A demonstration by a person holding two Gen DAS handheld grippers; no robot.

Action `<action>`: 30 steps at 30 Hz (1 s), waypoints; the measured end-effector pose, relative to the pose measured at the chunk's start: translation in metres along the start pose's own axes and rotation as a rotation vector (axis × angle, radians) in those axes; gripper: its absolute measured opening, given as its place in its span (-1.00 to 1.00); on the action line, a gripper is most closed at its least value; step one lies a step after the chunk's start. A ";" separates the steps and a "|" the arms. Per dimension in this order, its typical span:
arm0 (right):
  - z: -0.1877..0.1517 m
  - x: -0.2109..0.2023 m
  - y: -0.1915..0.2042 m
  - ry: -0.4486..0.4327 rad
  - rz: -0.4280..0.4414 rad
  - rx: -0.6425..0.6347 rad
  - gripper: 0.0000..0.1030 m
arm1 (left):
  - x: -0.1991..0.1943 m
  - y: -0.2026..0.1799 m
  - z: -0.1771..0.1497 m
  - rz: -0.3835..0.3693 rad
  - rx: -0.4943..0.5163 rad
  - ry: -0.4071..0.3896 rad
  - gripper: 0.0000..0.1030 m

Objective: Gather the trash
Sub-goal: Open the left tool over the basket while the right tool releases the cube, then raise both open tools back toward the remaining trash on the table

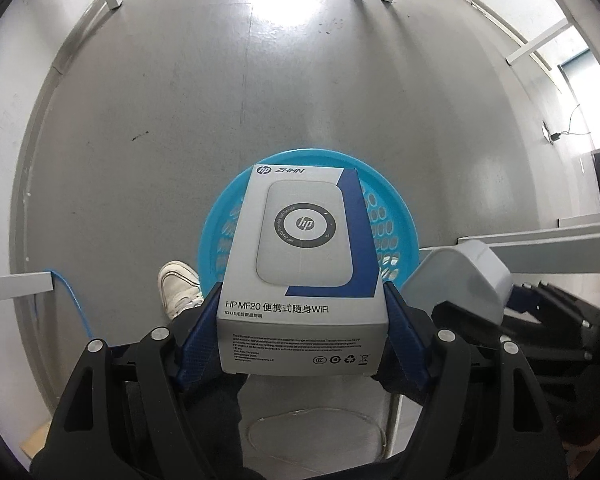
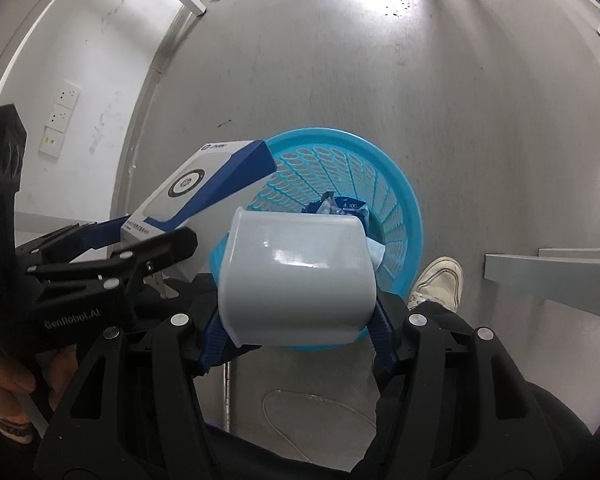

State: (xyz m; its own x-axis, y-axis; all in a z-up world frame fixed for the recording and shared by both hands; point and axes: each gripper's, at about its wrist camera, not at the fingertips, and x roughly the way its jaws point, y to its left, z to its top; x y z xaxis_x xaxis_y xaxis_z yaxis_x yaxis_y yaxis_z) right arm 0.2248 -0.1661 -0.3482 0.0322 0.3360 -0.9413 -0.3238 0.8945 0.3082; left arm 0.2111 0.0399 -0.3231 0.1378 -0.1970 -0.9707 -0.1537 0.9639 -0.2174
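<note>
1. Left gripper (image 1: 304,320) pinches the white-and-blue HP box (image 1: 300,240) above the blue basket (image 1: 396,208).
2. Right gripper (image 2: 300,328) clamps a tipped grey bin (image 2: 296,272) over that basket, where wrappers (image 2: 340,206) lie.

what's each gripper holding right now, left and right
Left gripper: shut on the white and blue cardboard HP box.
Right gripper: shut on the pale grey plastic tub.
</note>
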 end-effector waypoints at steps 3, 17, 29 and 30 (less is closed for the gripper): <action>-0.001 0.001 0.000 0.011 -0.001 0.001 0.31 | -0.005 0.006 0.003 -0.024 -0.043 -0.033 0.59; -0.014 -0.014 0.007 -0.057 -0.035 -0.042 0.36 | -0.024 0.022 -0.007 -0.040 -0.118 -0.084 0.60; -0.055 -0.071 0.034 -0.176 -0.064 -0.158 0.52 | -0.069 0.017 -0.046 -0.054 -0.132 -0.174 0.61; -0.060 -0.077 0.034 -0.183 -0.058 -0.161 0.52 | -0.072 0.015 -0.052 -0.047 -0.130 -0.181 0.61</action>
State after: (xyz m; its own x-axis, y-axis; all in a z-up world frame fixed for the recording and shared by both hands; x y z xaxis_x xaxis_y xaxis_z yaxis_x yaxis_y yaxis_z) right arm 0.1548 -0.1788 -0.2731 0.2206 0.3464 -0.9118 -0.4629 0.8600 0.2148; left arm 0.1485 0.0591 -0.2614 0.3193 -0.1949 -0.9274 -0.2662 0.9208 -0.2852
